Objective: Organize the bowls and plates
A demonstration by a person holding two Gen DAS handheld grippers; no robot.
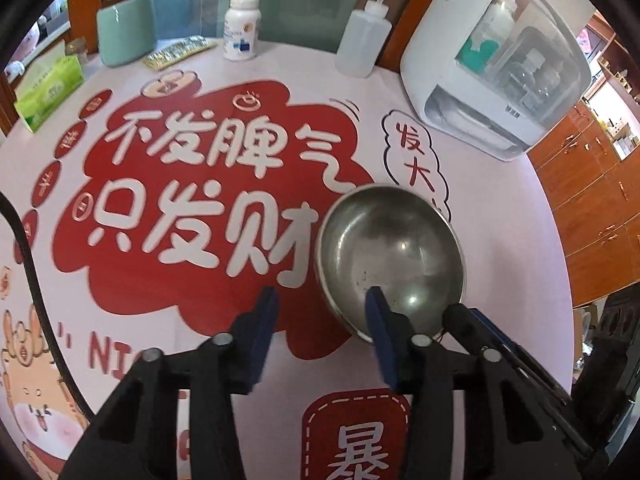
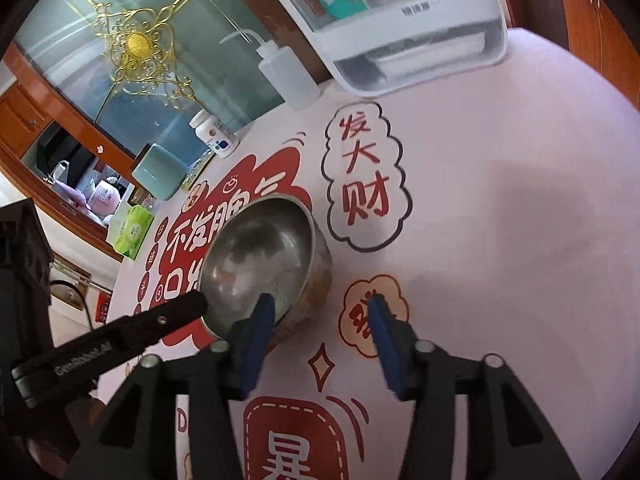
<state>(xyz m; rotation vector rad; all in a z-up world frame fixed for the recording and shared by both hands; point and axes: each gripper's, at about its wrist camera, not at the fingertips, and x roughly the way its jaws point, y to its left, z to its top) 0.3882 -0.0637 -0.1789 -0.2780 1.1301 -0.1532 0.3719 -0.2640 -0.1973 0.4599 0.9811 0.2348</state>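
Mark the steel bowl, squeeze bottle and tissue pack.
steel bowl (image 1: 394, 258), left wrist view, inner bottom.
squeeze bottle (image 1: 363, 40), left wrist view, middle of body.
tissue pack (image 1: 50, 90), left wrist view, green front face.

Cabinet (image 2: 404, 20) top cut off at upper frame edge; its contents blurred behind clear cover. Pill bottle (image 1: 241, 28) label too small to read.

Looks like someone's dining room to me: round table (image 1: 460, 152) with a cartoon cloth, tissue box (image 1: 48, 92), countertop dish sterilizer (image 1: 496, 64), wood cabinets (image 1: 592, 200), ornate glass door (image 2: 136, 44).
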